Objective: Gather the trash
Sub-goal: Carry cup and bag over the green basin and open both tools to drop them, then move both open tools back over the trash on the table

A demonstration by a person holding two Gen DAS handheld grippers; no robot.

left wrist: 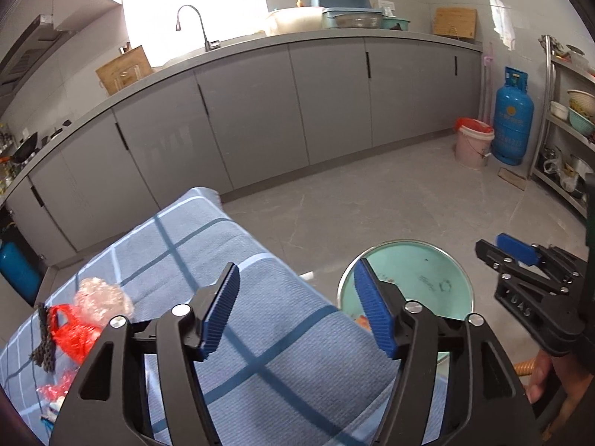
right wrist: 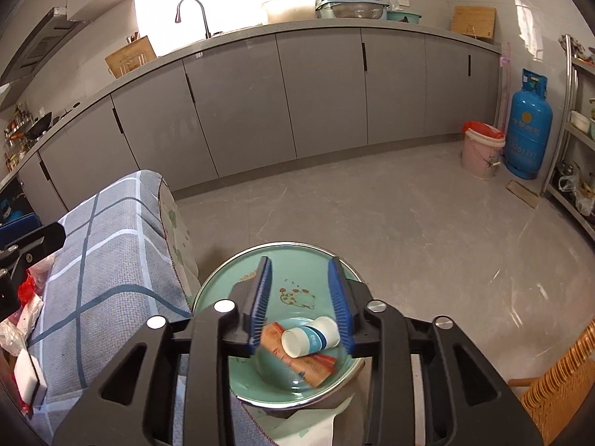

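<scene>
A mint-green basin (right wrist: 223, 290) stands beside a table covered by a blue checked cloth (left wrist: 238, 252). Inside lie a white-and-blue paper cup (right wrist: 310, 338) on its side and an orange wrapper (right wrist: 301, 362). My right gripper (right wrist: 301, 297) is open above the basin, the cup below its fingers. My left gripper (left wrist: 295, 308) is open and empty over the cloth's right edge, next to the basin (left wrist: 420, 271). On the cloth at the left lie a red plastic bag (left wrist: 70, 330), a crumpled clear wrap (left wrist: 102, 297) and a black mesh strip (left wrist: 44, 342). The right gripper also shows in the left wrist view (left wrist: 513, 256).
Grey kitchen cabinets (left wrist: 260, 111) run along the back. A pink bucket (left wrist: 472, 145) and a blue gas cylinder (left wrist: 511, 122) stand at the far right by a metal shelf (left wrist: 565, 122). A wicker chair (right wrist: 557, 383) is at lower right. A white sponge (right wrist: 28, 379) lies on the cloth.
</scene>
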